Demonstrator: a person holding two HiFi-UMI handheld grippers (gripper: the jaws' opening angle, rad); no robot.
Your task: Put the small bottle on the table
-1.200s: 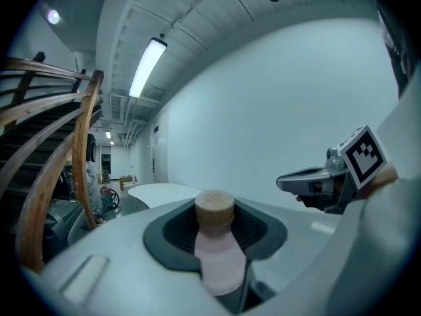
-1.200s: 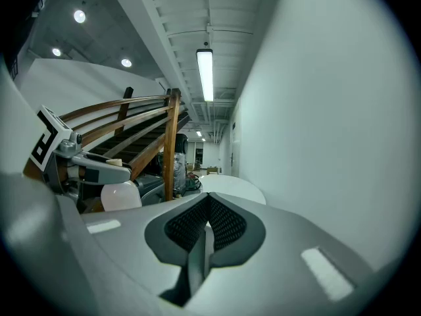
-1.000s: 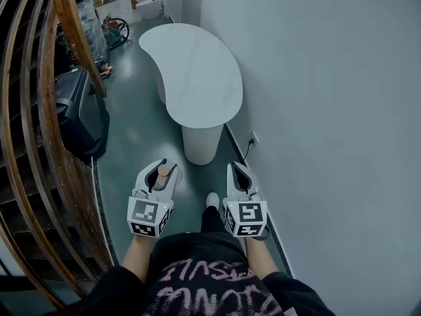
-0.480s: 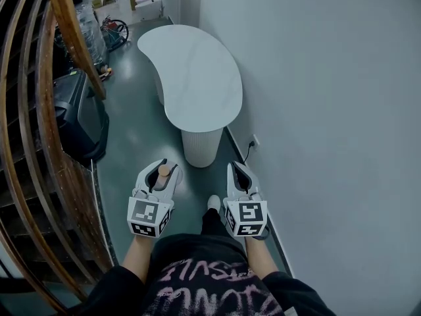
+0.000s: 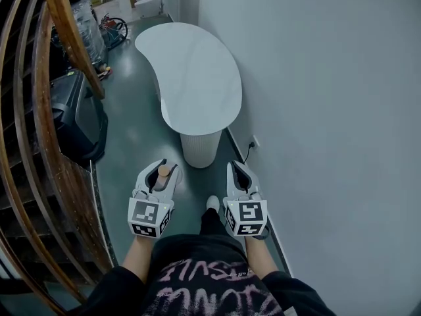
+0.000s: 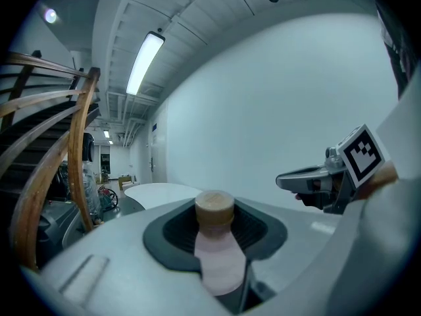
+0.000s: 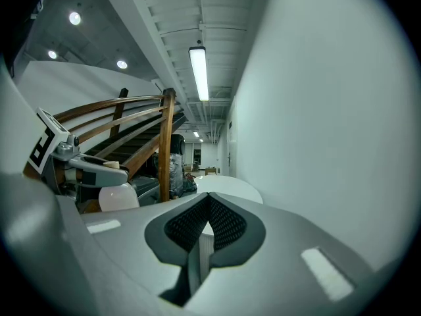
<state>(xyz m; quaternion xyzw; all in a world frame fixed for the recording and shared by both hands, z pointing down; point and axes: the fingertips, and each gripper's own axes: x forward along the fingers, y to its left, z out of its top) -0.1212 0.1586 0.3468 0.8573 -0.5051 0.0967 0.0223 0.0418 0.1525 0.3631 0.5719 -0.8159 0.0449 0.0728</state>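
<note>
A small pale bottle with a tan cork-like cap stands upright between the jaws of my left gripper, which is shut on it. The bottle's cap shows in the head view too, and the bottle shows at the left of the right gripper view. My right gripper is level with it on the right, shut with nothing in it. The white kidney-shaped table stands ahead of both grippers, its near end on a ribbed round base.
A curved wooden stair rail runs along the left. A dark case sits on the floor by it. The pale wall fills the right, with a socket and cable low down. Boxes and clutter lie beyond the table.
The view has crept forward a little along the corridor: the table and the dark case sit slightly nearer. Both grippers keep their places and their hold.
</note>
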